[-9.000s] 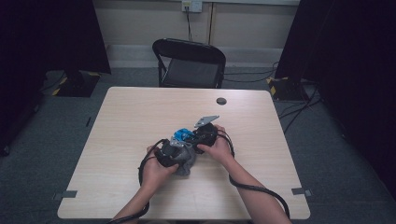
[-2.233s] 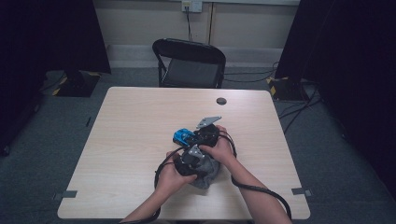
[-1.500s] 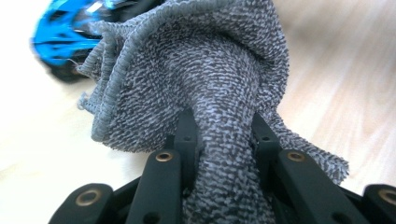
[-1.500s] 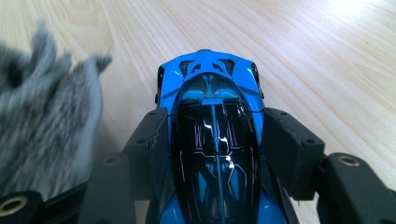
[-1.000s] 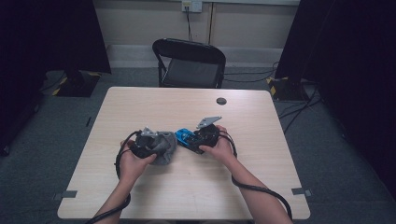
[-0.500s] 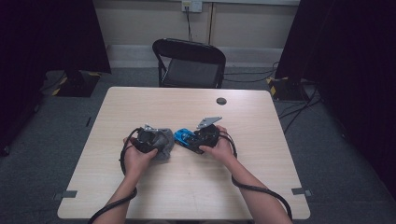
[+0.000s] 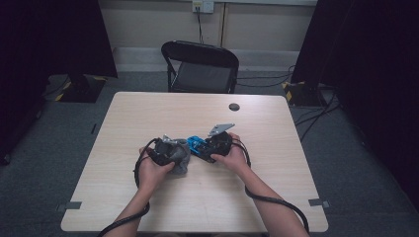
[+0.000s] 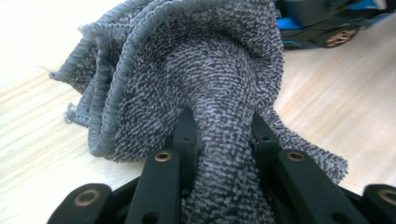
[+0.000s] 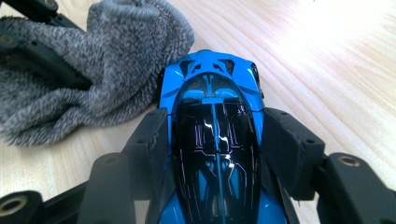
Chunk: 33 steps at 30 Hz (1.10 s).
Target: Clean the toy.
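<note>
Pale wood-grain table (image 7: 148, 118) fills the middle of a dim room, with a black folding chair (image 7: 201, 66) pushed up at its twelve o'clock edge and a small dark round disc (image 7: 234, 106) lying near that edge. Your left gripper (image 7: 165, 154) sits just left of the table's centre, its jaws pinched tight on a bunched grey knitted cloth (image 8: 196, 74); in the left gripper view the fabric rises in folds between both black jaws and spreads onto the wood. Your right gripper (image 7: 210, 147) lies at three o'clock from the left one, its jaws set partway closed and pressed against both flanks of a glossy blue and black toy sports car (image 9: 215, 126). The car's nose points toward nine o'clock and touches the cloth's edge. Both things rest near the table's centre.
</note>
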{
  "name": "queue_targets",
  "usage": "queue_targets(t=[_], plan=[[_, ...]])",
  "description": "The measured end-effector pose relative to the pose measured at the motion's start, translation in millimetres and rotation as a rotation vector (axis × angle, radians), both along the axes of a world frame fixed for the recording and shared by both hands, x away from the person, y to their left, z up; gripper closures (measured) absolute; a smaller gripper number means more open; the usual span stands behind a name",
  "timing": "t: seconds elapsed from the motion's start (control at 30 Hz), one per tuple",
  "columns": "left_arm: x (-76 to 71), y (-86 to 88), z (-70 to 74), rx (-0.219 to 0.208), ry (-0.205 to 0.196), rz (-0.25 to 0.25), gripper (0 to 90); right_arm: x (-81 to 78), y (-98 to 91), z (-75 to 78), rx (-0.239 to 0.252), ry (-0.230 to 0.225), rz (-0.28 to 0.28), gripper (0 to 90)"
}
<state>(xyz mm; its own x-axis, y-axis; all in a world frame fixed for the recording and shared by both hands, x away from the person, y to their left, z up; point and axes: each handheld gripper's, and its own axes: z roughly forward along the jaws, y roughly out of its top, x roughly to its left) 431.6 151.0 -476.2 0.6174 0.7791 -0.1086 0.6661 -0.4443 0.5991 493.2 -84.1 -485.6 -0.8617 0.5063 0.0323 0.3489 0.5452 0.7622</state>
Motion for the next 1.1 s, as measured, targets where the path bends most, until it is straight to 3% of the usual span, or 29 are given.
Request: queue_targets(t=[0.5, 1.1], plan=[[-11.2, -17.7, -1.6, -0.025, -0.010, -0.052, 70.9, -0.2, 0.1, 0.0, 0.000, 0.000, -0.001, 42.3], [-21.7, -36.2, -1.1, -0.043, 0.005, -0.115, 70.9, -0.4, -0.3, -0.6, 0.004, -0.006, -0.001, 42.3]])
